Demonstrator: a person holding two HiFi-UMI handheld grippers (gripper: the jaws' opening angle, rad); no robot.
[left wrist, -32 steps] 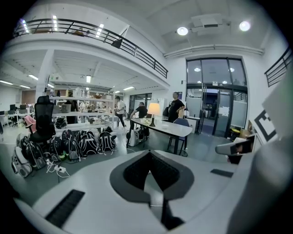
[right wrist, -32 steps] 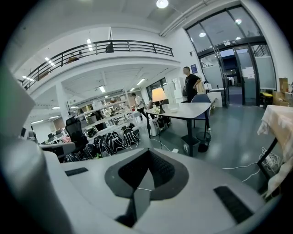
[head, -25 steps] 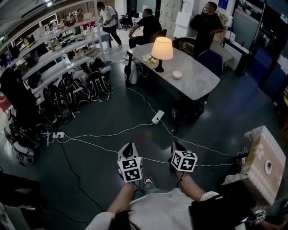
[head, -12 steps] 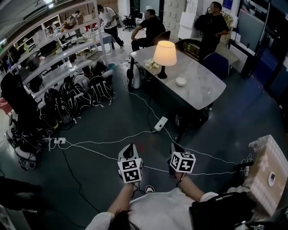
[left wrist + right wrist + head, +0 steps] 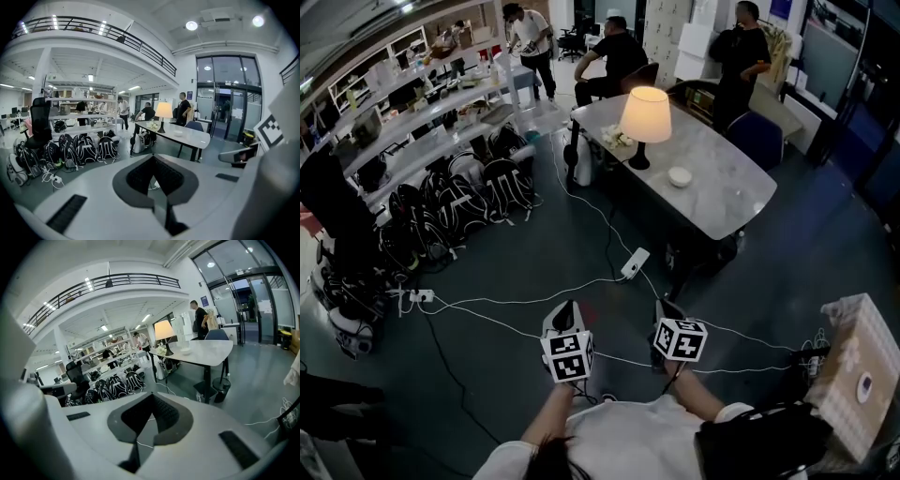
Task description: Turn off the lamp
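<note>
The person has walked a few steps nearer the long grey stone-look table (image 5: 724, 195). It now fills more of the head view, and the white power strip (image 5: 635, 263) on the dark floor lies closer to the two grippers. The table lamp with the cream shade and dark base (image 5: 644, 117) glows, so it is on. It stands on the far half of the tabletop, close to the long edge on the shelving side, with a small white bowl (image 5: 680, 176) near it toward the near end.

The left gripper (image 5: 566, 314) and the right gripper (image 5: 668, 311) are held low before the person's body, well apart from the lamp. Each has its jaws together with nothing between them. To my eye this is only the approach, with the switch not yet within reach.

I can read no writing or brand. The cubes carry only black-and-white square patterns, and a blue wall sign (image 5: 188, 95) is too small to read.
</note>
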